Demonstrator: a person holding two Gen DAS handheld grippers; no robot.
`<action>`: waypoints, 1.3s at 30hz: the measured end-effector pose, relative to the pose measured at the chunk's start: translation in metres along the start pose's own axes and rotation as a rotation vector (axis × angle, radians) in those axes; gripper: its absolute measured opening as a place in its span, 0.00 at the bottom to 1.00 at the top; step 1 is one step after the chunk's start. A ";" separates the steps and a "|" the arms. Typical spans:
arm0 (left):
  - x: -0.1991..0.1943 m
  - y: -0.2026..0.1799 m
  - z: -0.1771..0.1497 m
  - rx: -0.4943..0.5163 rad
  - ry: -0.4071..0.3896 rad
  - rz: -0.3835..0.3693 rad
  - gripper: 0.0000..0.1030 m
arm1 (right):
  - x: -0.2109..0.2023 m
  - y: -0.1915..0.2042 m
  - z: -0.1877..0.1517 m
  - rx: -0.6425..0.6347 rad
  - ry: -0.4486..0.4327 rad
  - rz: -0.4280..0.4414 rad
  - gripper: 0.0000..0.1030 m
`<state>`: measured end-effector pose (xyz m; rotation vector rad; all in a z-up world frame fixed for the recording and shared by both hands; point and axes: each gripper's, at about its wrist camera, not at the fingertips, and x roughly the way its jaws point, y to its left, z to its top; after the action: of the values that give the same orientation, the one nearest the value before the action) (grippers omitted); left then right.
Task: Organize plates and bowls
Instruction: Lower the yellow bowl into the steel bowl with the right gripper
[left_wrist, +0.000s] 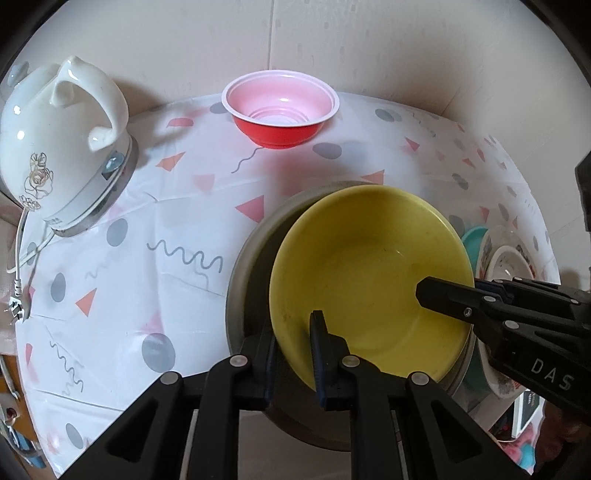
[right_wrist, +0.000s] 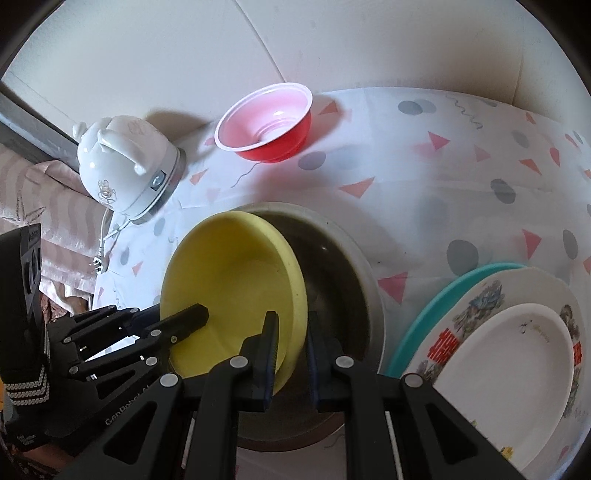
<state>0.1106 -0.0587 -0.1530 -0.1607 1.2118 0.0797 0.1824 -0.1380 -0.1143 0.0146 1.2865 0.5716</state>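
On the white tablecloth (left_wrist: 155, 206) printed with grey dots and pink triangles, I hold the round yellow plastic bowl (left_wrist: 373, 273) over the wide grey metal basin (right_wrist: 343, 280), tilted, its far rim leaning on the basin's edge. My left gripper (left_wrist: 295, 354) is pinched tight on the bowl's near rim, and my right gripper (right_wrist: 291, 350) is clamped on the opposite rim, one finger inside and one outside each. I judge the nesting about half done: this bowl has yet to settle flat. To the right, a stack of plates (right_wrist: 517, 339), white on patterned on teal, looks sorted. The small red plastic bowl with a pink inside (left_wrist: 280, 110) sits alone by the wall, untouched, near the white ceramic kettle (left_wrist: 55, 147).
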 end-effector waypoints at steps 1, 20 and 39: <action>0.000 0.000 0.001 0.002 0.001 0.000 0.16 | 0.000 0.000 0.000 0.000 0.001 -0.003 0.14; 0.017 -0.007 0.000 0.052 0.040 0.050 0.19 | 0.003 0.002 0.001 0.042 0.043 -0.084 0.20; 0.022 -0.004 0.008 0.020 0.002 0.047 0.19 | -0.010 0.004 0.002 0.030 0.009 -0.096 0.24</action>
<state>0.1264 -0.0620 -0.1700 -0.1148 1.2180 0.1077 0.1805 -0.1379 -0.1031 -0.0243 1.2973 0.4702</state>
